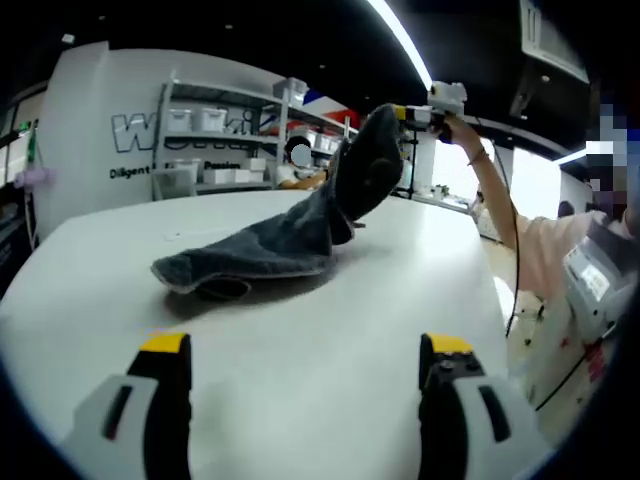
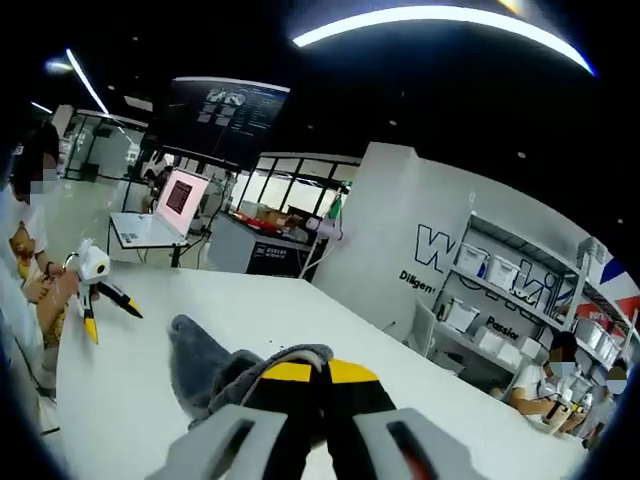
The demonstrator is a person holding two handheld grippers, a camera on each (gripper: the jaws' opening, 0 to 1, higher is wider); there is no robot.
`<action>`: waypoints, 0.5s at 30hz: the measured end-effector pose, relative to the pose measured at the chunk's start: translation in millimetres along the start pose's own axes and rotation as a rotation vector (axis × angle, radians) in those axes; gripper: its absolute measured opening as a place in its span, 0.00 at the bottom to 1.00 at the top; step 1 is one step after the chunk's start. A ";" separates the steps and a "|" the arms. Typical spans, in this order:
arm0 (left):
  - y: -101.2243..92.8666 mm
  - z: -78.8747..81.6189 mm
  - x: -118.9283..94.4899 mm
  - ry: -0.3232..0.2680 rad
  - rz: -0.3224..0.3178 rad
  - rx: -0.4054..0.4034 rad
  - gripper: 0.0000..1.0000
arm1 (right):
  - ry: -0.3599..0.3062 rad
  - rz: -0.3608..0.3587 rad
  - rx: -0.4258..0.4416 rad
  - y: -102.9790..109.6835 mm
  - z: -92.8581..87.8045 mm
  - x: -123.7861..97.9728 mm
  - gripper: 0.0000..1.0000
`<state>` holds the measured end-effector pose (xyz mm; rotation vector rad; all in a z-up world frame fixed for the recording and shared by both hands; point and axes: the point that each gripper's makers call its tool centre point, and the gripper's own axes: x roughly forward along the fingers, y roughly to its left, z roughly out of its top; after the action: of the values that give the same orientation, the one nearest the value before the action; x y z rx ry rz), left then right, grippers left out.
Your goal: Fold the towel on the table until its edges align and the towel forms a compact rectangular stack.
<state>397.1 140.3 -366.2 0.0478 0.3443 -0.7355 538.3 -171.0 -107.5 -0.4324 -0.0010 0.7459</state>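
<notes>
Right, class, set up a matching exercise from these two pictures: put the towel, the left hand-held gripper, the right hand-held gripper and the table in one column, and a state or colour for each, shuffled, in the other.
Things:
1. towel
2. left hand-held gripper
3. right hand-held gripper
4. table

States or colours:
A. white
B. open, holding nothing
C. dark grey, one corner lifted off the surface
D. shut on fabric

Pairs: 1-C, 2-B, 3-D, 4-A
</notes>
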 end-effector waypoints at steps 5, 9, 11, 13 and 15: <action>-1.2 -0.7 1.2 -0.002 -0.006 -0.003 0.99 | 0.009 -0.023 0.007 -9.0 -2.9 0.4 0.02; 0.7 -2.5 1.1 0.000 -0.005 -0.009 0.99 | 0.042 -0.036 0.041 -17.5 -25.4 2.7 0.02; 0.2 -2.5 1.3 -0.002 -0.008 -0.011 0.99 | 0.073 -0.043 0.049 -24.0 -41.6 5.4 0.02; 1.0 -0.6 1.2 -0.011 -0.008 -0.015 0.99 | 0.092 -0.067 0.084 -32.6 -58.4 6.8 0.02; 0.4 0.8 1.1 -0.014 -0.010 -0.014 0.99 | 0.117 -0.089 0.109 -40.7 -75.3 6.5 0.02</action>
<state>398.4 139.8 -365.8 0.0279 0.3359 -0.7433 581.3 -221.9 -161.7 -0.3691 0.1294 0.6294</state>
